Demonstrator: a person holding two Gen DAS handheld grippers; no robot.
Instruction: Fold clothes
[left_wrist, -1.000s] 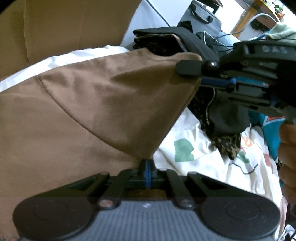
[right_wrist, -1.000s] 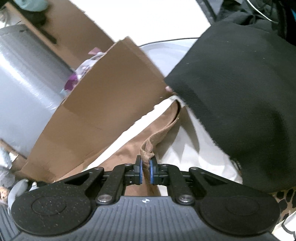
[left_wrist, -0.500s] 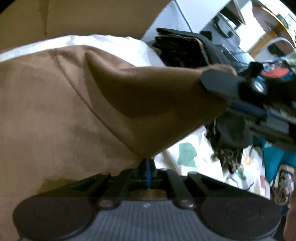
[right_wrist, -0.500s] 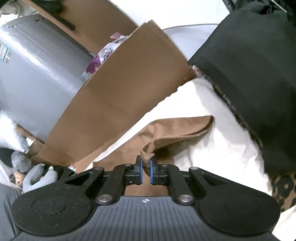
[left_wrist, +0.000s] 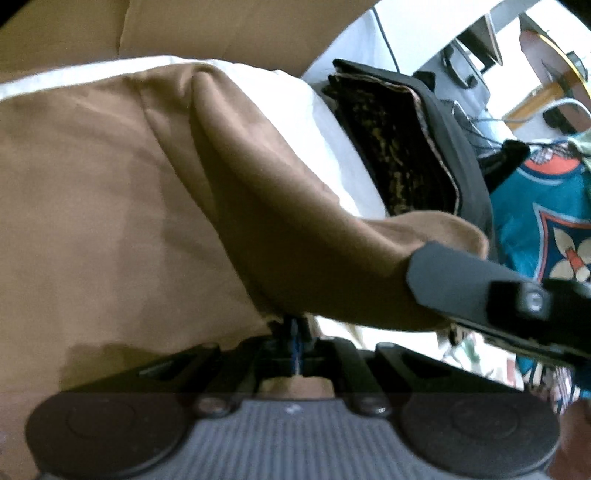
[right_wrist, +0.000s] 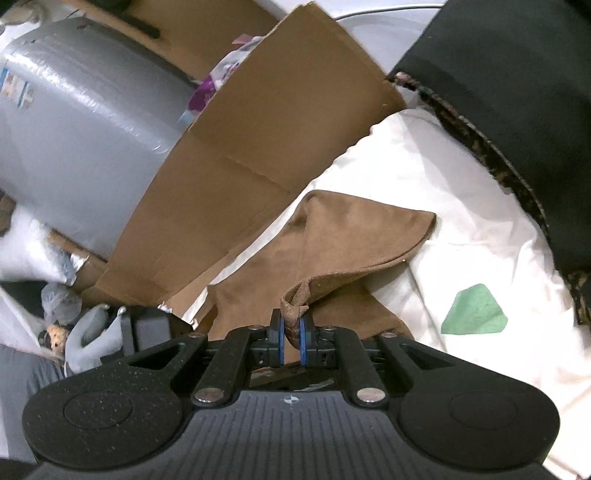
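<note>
A brown garment (left_wrist: 110, 206) lies on a white sheet (left_wrist: 332, 147) and fills the left wrist view. My left gripper (left_wrist: 295, 328) is shut on its near edge. My right gripper (right_wrist: 291, 336) is shut on another bunched edge of the brown garment (right_wrist: 347, 243) and holds that flap lifted, folded back over the rest. The right gripper also shows in the left wrist view (left_wrist: 480, 288), low at the right, with the cloth draped from it.
A stack of folded dark clothes (left_wrist: 413, 140) with a leopard-print layer lies beside the garment; it also shows in the right wrist view (right_wrist: 517, 92). A teal printed garment (left_wrist: 535, 221) lies further right. Cardboard (right_wrist: 266, 140) and a grey wrapped roll (right_wrist: 74, 129) stand behind the sheet.
My right gripper has pulled its held edge back and down toward the left gripper, so the flap folds further over the garment. More white sheet shows beside the dark stack.
</note>
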